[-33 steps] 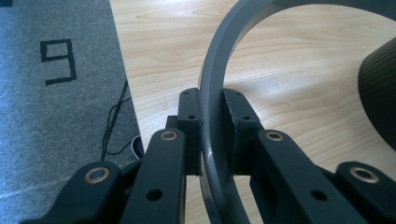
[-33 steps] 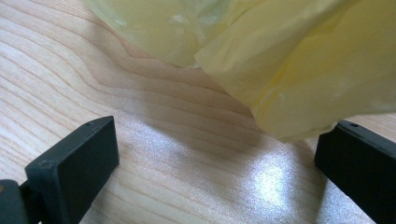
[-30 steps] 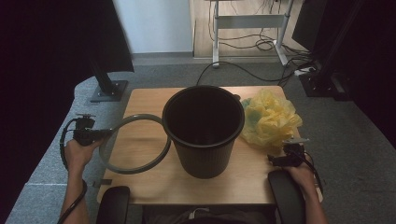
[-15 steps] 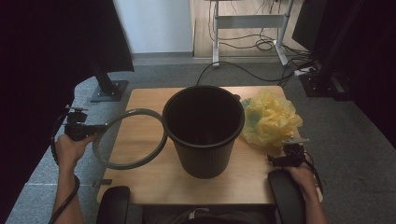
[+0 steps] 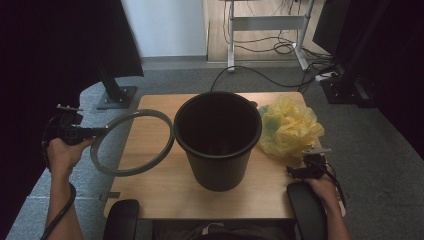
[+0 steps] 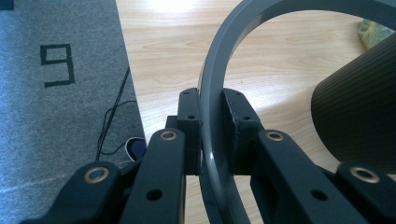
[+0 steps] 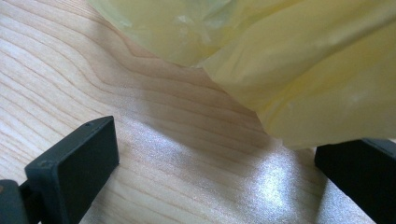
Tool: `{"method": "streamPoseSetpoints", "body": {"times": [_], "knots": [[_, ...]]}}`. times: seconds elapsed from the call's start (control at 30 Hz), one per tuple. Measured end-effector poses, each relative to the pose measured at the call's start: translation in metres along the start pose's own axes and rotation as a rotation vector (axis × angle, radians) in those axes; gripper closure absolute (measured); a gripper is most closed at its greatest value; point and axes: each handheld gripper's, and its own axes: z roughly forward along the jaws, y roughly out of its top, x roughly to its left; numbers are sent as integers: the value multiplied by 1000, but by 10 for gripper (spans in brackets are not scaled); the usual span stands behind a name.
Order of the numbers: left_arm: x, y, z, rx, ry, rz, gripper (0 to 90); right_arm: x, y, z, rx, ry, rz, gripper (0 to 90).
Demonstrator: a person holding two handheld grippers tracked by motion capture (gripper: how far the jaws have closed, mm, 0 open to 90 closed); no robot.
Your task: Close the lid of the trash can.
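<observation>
While we look down from the high view, the biggest thing we see is the wooden table (image 5: 150, 200), and it lies under both of our tools. Next in size is the black bin (image 5: 218, 140). It stands upright in the middle of the table, between our two tools, and its open top shows a dark inside.

After that comes the yellow bag (image 5: 290, 127). It lies all crumpled up on the table, just past our right gripper (image 5: 302, 172) and beside the bin. In the right gripper view the bag (image 7: 289, 70) hangs right in front of the two black jaws. Those jaws stand wide apart with only bare wood between them. They hold nothing, and the bag's lower edge sits just above the jaw at that picture's right side.

Then comes the grey ring (image 5: 132, 142). Our left gripper (image 5: 97, 131) holds it by the side farthest from the bin, out past the table's left edge. From the tool, the ring reaches over the table, and its far side is just beside the bin's rim. We cannot tell if they touch. In the left gripper view the jaws are nearly closed and squeeze the thin band of the ring (image 6: 215, 102) from both sides. The ring curves up and away from the tool, with the ribbed side of the bin (image 6: 359, 112) close by on that picture's right.
</observation>
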Motion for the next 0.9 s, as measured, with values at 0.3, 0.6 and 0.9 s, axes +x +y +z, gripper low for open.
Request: {"method": "streamPoseSetpoints", "body": {"times": [0.3, 0.6, 0.9], "knots": [[-4, 11, -17, -11, -8, 3, 783, 0, 0, 0, 0, 0, -1, 0], [-10, 23, -35, -19, -10, 11, 782, 0, 0, 0, 0, 4, -3, 0], [-19, 35, -51, -43, -19, 19, 782, 1, 0, 0, 1, 7, -6, 0]]}}
